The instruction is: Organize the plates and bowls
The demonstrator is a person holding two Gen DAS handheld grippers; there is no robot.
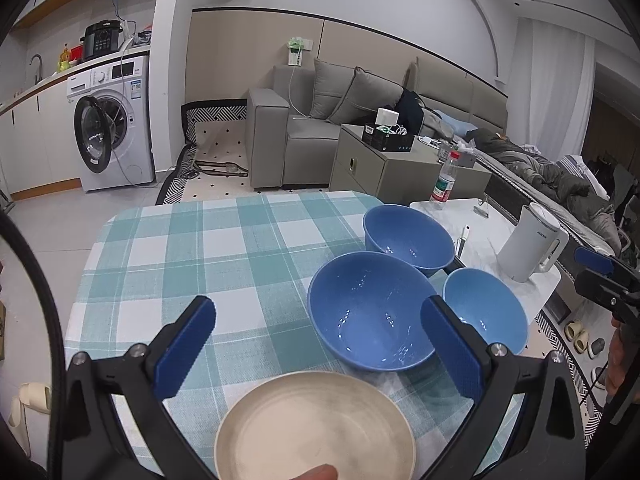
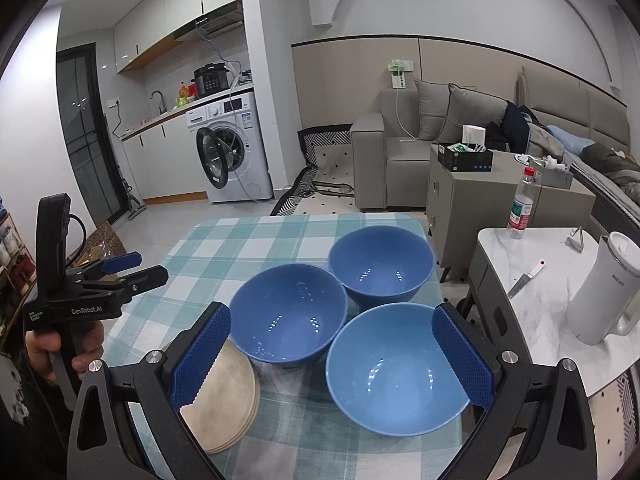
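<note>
Three blue bowls stand close together on the teal checked tablecloth (image 1: 180, 248). The palest bowl (image 2: 396, 372) lies between the wide-apart fingers of my open right gripper (image 2: 332, 312), untouched. Two darker bowls sit beyond it, one to the left (image 2: 288, 312) and one farther back (image 2: 380, 264). A stack of beige plates (image 2: 228, 396) rests at the near left. In the left wrist view my open left gripper (image 1: 318, 306) hovers over the top plate (image 1: 316, 428), holding nothing. Ahead are the middle bowl (image 1: 368, 312), far bowl (image 1: 408, 240) and pale bowl (image 1: 484, 308).
A marble side table (image 2: 552, 320) to the right carries a white kettle (image 2: 608, 288), a water bottle (image 2: 520, 208) and a knife (image 2: 524, 280). A grey cabinet (image 2: 480, 200) and sofa stand behind. A hand holds the left gripper (image 2: 132, 268) at the table's left edge.
</note>
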